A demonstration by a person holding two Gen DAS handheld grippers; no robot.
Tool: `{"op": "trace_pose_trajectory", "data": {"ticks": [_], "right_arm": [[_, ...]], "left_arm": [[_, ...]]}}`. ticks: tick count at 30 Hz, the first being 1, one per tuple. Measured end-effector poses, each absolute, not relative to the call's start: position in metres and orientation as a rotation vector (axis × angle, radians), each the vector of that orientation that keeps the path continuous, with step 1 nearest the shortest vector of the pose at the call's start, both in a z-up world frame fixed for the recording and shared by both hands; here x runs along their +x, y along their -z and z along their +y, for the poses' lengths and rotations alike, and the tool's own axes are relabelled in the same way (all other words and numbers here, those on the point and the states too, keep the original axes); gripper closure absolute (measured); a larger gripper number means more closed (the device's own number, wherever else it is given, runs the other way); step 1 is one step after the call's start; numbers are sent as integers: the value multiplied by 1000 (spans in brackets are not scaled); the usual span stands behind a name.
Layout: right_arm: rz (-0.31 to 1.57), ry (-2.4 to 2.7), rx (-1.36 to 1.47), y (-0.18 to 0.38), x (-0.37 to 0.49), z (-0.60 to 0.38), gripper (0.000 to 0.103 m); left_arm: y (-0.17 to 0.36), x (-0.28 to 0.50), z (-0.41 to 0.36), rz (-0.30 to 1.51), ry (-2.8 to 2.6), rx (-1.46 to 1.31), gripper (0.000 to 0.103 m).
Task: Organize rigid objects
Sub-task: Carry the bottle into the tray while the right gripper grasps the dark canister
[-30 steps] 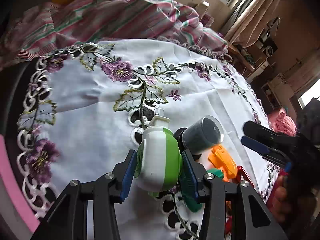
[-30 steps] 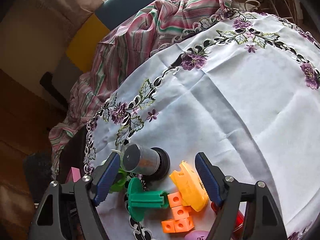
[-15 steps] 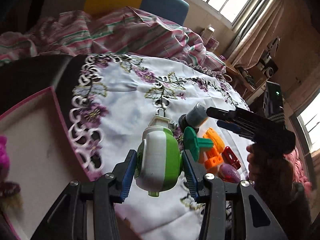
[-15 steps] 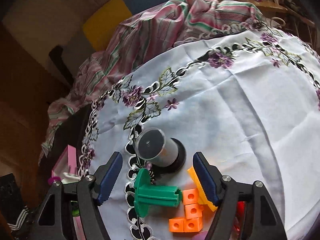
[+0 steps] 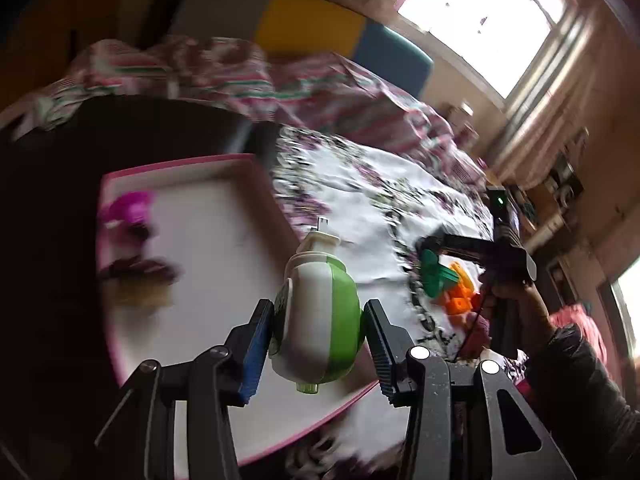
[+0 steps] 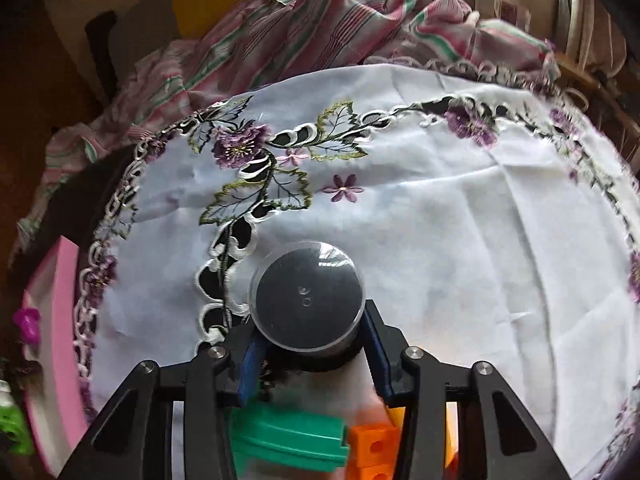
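My left gripper [image 5: 318,309] is shut on a white and green rounded toy [image 5: 316,320] and holds it in the air over a white tray with a pink rim [image 5: 224,216]. In the right wrist view my right gripper [image 6: 310,332] points down at a clear round jar with a dark inside [image 6: 306,296] on the embroidered tablecloth [image 6: 440,220]. Its jaws are closing, and the blue pads [image 6: 250,364] touch the jar's two sides. The left wrist view shows the right gripper [image 5: 440,242], held by a hand [image 5: 512,296], low over the toy pile.
A green plastic piece [image 6: 288,436] and orange blocks [image 6: 372,444] lie just behind the jar. A purple toy [image 5: 132,208] and a dark and tan thing lie in the tray. A striped cloth [image 6: 304,28] covers the table's far edge. The tray [image 6: 52,280] is left of the tablecloth.
My left gripper has carried the white and green toy leftward from above the tablecloth to above the tray. The right gripper has come down around the jar and narrowed onto it.
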State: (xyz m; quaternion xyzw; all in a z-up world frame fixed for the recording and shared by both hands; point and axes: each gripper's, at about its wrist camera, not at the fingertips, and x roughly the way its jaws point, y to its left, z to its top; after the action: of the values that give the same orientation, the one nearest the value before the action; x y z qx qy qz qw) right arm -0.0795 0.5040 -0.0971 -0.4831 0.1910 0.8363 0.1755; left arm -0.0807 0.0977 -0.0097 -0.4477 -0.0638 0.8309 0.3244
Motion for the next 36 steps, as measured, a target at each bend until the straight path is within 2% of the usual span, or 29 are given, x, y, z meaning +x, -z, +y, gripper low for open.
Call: {"op": "trace_pose_trajectory", "data": {"ticks": [6, 10, 20, 23, 36], "right_arm": [[510, -2352, -1361, 95, -78, 502, 59], [489, -2342, -1349, 94, -78, 502, 59], [442, -2352, -1336, 92, -79, 499, 59], [440, -2350, -1335, 92, -78, 500, 59], [410, -2381, -1333, 89, -81, 495, 59]], "left_arm": [[20, -78, 37, -246, -2286, -1229, 56], [22, -85, 25, -288, -2314, -1233, 56], [1, -139, 72, -326, -2297, -1148, 56], [6, -157, 83, -340, -2305, -1175, 56], [49, -206, 107, -204, -2407, -1308, 56]]}}
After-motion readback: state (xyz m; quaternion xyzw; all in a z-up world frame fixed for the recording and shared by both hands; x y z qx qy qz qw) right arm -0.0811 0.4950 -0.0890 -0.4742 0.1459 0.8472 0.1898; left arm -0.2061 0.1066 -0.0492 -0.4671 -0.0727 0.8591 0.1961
